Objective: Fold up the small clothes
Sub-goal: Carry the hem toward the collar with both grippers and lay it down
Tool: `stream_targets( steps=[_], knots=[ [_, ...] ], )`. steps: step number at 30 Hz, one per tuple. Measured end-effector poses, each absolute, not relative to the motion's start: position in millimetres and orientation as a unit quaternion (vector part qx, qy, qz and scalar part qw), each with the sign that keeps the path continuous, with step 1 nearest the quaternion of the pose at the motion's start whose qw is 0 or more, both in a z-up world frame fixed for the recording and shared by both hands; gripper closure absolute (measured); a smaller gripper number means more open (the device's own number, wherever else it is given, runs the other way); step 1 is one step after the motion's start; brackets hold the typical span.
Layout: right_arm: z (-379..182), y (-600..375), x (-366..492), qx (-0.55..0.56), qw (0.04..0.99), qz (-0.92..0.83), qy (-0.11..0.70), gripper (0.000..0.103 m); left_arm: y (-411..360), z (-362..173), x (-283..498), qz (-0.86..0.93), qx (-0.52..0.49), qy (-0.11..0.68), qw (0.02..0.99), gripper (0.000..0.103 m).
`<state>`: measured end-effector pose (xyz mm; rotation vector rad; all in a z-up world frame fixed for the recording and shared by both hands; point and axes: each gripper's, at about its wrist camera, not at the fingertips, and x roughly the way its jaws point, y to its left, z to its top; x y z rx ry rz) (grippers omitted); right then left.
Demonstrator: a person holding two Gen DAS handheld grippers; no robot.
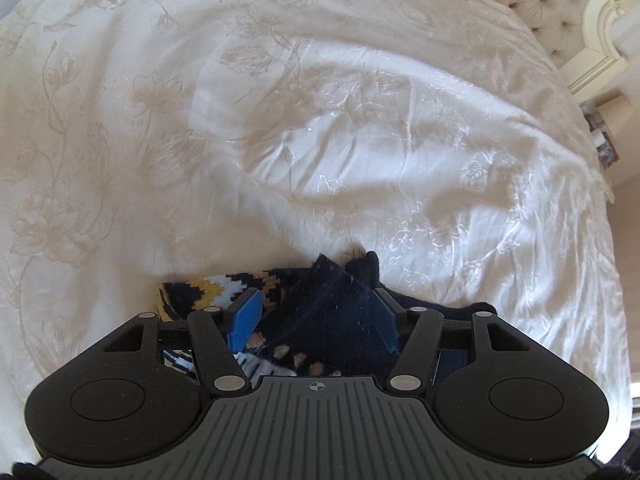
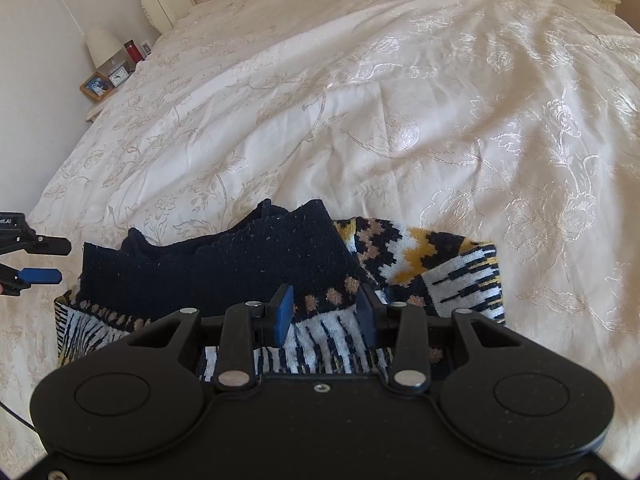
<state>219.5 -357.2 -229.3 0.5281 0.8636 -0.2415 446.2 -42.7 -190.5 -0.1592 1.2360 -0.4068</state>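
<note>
blue pads of the left gripper (image 1: pixel 316 320) stand wide apart, straddling the navy part of the patterned socks (image 1: pixel 320 312); cloth lies between them, but whether either pad presses it cannot be told. from the right wrist view the same gripper (image 2: pixel 42 261) shows at the left edge, its two fingers parted with a gap between them, tips just beside the socks' left end and not touching.

the right gripper (image 2: pixel 325 310) also has its fingers spread, hovering low over the white-and-black striped band of the socks (image 2: pixel 256 276), closing on nothing; contact cannot be told.

the socks lie flat on the cream floral bedspread (image 2: pixel 360 100), near its closer edge, long axis running left to right across the right wrist view: navy cuffs toward the left, yellow, white and black patterned part toward the right.
</note>
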Motion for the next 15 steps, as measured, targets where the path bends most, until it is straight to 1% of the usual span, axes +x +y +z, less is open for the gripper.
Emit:
stream_targets(
  steps=[5, 11, 12, 13, 15],
  knots=[
    [-237, -359, 233, 0.228, 0.87, -0.111, 0.422, 0.056, -33, -197, 401, -0.207, -0.013, 0.543, 0.814, 0.044],
    [-247, -360, 248, 0.194, 0.871, -0.107, 0.438, 0.056, -31, -231, 346, -0.24, 0.085, 0.543, 0.801, 0.044],
    [-249, -360, 250, 0.194, 0.87, -0.106, 0.441, 0.056, -30, -239, 341, -0.236, 0.103, 0.55, 0.795, 0.044],
    [-250, -360, 251, 0.194, 0.869, -0.104, 0.443, 0.053, -29, -246, 337, -0.232, 0.118, 0.554, 0.791, 0.044],
    [-252, -360, 253, 0.192, 0.867, -0.102, 0.448, 0.051, -26, -251, 331, -0.242, 0.133, 0.545, 0.792, 0.044]
  ],
)
